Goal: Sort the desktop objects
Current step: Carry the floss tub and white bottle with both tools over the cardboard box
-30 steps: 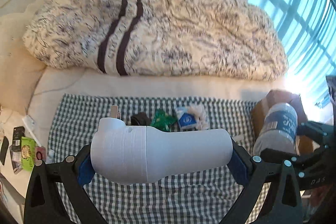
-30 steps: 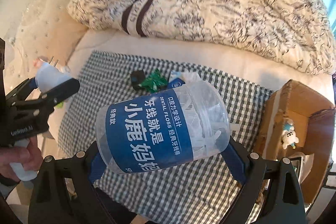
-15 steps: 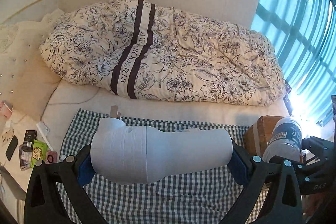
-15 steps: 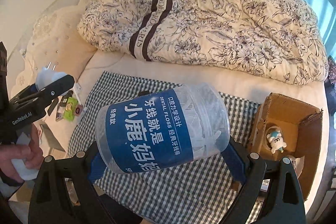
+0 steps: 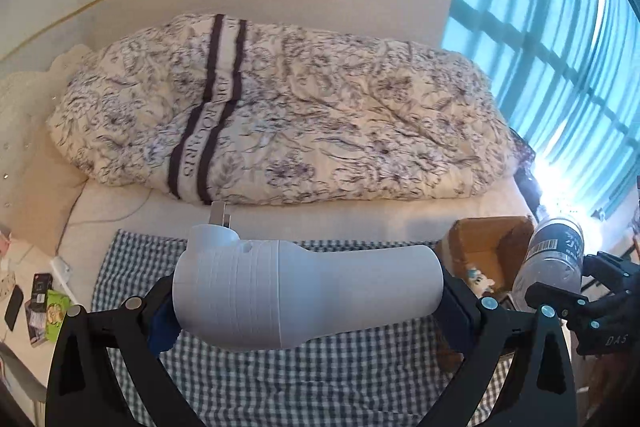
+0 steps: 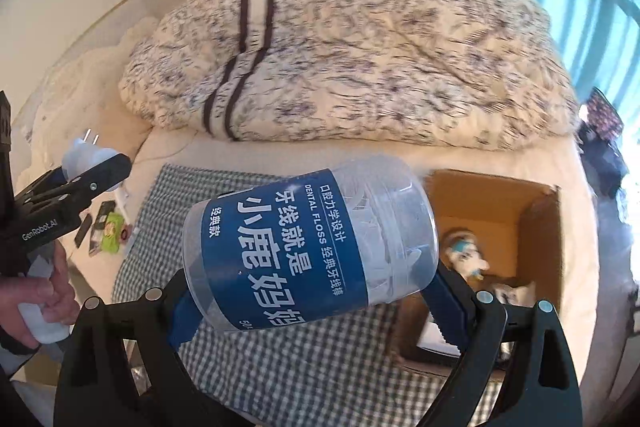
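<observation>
Here, a floral duvet (image 5: 280, 115) fills the bed at twelve o'clock above the checked cloth (image 6: 320, 359). At three o'clock sits the cardboard box (image 6: 532, 211). The right gripper (image 6: 316, 295) clamps a dental floss jar (image 6: 308, 247) beside it; the left gripper (image 5: 308, 303) clamps a white plug adapter (image 5: 304, 291) above the cloth.

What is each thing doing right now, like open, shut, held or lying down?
Left gripper: shut on the white plug.
White plug: held sideways, off the cloth.
Right gripper: shut on the floss jar.
Floss jar: held tilted, near the box.
Cardboard box: open, toy inside.
Checked cloth: spread flat.
Quilt: bunched up.
</observation>
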The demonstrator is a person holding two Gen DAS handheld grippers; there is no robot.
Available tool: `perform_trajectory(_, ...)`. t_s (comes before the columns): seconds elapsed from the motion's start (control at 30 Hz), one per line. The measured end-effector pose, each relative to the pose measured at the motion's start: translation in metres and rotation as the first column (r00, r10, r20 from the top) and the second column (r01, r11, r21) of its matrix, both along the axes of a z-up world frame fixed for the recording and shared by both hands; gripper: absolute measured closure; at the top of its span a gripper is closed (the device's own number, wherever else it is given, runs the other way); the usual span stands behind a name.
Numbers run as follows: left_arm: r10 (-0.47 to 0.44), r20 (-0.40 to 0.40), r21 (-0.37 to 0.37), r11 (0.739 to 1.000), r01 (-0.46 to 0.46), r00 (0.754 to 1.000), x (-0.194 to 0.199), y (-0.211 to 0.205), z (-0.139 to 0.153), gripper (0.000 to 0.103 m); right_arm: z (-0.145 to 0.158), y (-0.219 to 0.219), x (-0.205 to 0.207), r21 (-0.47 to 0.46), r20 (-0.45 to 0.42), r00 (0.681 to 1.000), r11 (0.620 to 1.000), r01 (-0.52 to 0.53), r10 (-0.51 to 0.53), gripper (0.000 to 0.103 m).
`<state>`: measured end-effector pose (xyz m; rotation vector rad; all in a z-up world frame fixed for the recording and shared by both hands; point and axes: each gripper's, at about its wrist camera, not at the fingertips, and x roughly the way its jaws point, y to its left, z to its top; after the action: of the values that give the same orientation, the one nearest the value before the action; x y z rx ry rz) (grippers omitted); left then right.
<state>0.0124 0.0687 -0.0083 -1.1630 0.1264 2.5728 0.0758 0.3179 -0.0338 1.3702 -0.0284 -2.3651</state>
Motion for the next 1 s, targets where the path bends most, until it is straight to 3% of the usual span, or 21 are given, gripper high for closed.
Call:
perform_trajectory(0.27,-0.116,0.017,0.001,0.993,0.116,0.993,0.009,0.071,-0.01,0.0,-0.012,0.074,-0.006,0.033,0.017,0.99,0.99,0.137,-0.138,0.01)
perform_trajectory(0.6,-0.264,0.022,0.005,0.964,0.264,0.964,0.022,0.154,-0.02,0.001,-0.028,0.15,-0.003,0.073,0.038,0.968,0.966,0.247,-0.25,0.01)
perform_trajectory(1.0,-0.39,0.061,-0.003,0.92,0.391,0.919,0.037,0.218,-0.042,0.0,-0.044,0.169,-0.004,0.079,0.065,0.967,0.968,0.239,-0.244,0.01)
